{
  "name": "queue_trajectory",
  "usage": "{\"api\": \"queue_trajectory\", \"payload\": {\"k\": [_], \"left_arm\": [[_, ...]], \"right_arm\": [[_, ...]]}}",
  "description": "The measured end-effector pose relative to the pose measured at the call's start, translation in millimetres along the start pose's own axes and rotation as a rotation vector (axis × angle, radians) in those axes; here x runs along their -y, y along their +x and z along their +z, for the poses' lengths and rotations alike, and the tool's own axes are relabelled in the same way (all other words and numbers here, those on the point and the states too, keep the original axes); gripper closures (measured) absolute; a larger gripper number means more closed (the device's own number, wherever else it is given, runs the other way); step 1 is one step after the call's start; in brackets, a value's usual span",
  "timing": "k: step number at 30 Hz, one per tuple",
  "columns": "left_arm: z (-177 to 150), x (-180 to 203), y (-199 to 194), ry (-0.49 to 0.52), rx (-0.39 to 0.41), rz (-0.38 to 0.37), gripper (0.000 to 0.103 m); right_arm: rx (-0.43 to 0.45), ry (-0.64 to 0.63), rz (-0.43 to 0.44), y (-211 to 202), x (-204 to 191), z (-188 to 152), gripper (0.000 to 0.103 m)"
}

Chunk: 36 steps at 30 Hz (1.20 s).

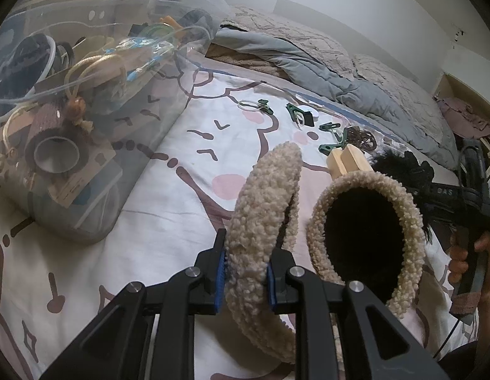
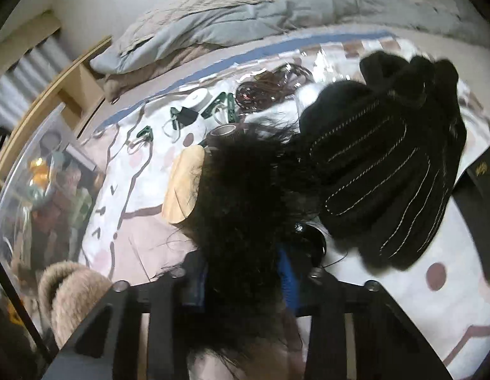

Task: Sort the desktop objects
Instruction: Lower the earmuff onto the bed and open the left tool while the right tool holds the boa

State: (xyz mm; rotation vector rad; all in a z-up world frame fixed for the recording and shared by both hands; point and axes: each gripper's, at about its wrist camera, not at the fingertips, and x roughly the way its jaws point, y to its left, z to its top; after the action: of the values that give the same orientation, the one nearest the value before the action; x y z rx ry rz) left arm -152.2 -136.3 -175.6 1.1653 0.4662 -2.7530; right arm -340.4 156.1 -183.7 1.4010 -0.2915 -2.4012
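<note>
My left gripper [image 1: 246, 281] is shut on a beige fleecy headband [image 1: 260, 221] and holds it above the bed sheet. The headband also shows at the lower left of the right wrist view [image 2: 71, 291]. My right gripper [image 2: 241, 278] is shut on a black furry item [image 2: 241, 205], which also shows in the left wrist view [image 1: 400, 164]. A black glove with white stitching [image 2: 387, 174] lies on the sheet just past it. Green clips [image 1: 295, 110], a white ring [image 1: 248, 105], brown hair ties [image 1: 360, 136] and a wooden piece [image 1: 346, 160] lie further out.
A clear plastic box [image 1: 71, 101] holding several small items stands at the left, and shows in the right wrist view [image 2: 42, 190]. A grey quilt [image 1: 324, 63] is bunched along the far side of the cartoon-print sheet [image 1: 169, 190]. A dark flat item [image 2: 479, 209] lies at right.
</note>
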Motion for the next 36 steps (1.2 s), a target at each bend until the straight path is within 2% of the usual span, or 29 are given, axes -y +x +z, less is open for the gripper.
{"api": "queue_trajectory", "payload": {"k": [1,2,3,5,10,14,17,19,22,23,25,29,33,36], "left_arm": [[0.2,-0.1,0.3,0.000,0.000,-0.001,0.081],[0.2,-0.1,0.2,-0.001,0.001,-0.002,0.074],[0.2,-0.3,-0.5,-0.003,0.004,-0.003,0.062],[0.8,-1.3,-3.3,-0.011,0.021,0.000,0.045],[2.4,-0.8,-10.4,-0.009,0.058,0.006,0.043],[3.4,4.6,-21.7,0.021,0.120,0.023,0.034],[3.4,11.2,-34.8,0.053,0.191,0.008,0.032],[2.7,17.0,-43.1,0.069,0.226,-0.056,0.032],[-1.2,30.3,-52.9,0.109,0.253,-0.209,0.032],[-3.4,36.7,-54.6,0.132,0.252,-0.256,0.032],[-6.8,49.1,-57.0,0.180,0.250,-0.300,0.032],[-19.8,76.4,-60.0,0.307,0.246,-0.339,0.032],[-24.4,91.2,-55.4,0.357,0.226,-0.356,0.032],[-27.0,96.2,-54.2,0.379,0.216,-0.355,0.032]], "right_arm": [[0.013,-0.019,-0.008,-4.7,0.9,-1.5,0.076],[0.019,-0.035,-0.012,-9.0,3.0,-3.7,0.080],[0.021,-0.053,-0.010,-13.6,3.0,-5.2,0.087],[0.039,-0.112,-0.021,-28.5,-0.2,-7.8,0.096],[0.073,-0.279,-0.106,-56.7,-11.9,-20.8,0.097],[0.064,-0.309,-0.125,-70.5,-8.2,-35.9,0.097],[0.087,-0.325,-0.155,-86.5,-4.0,-39.4,0.097],[0.112,-0.341,-0.190,-101.2,-1.2,-37.1,0.097],[0.124,-0.378,-0.217,-113.0,-4.0,-38.1,0.097],[0.112,-0.387,-0.211,-112.0,-5.7,-40.6,0.097],[0.078,-0.408,-0.190,-103.3,-10.5,-49.2,0.097],[0.003,-0.419,-0.128,-78.3,-20.3,-70.2,0.097],[-0.035,-0.374,0.041,-65.2,-29.3,-90.2,0.097],[-0.107,-0.304,0.184,-59.5,-28.4,-95.4,0.097]]}}
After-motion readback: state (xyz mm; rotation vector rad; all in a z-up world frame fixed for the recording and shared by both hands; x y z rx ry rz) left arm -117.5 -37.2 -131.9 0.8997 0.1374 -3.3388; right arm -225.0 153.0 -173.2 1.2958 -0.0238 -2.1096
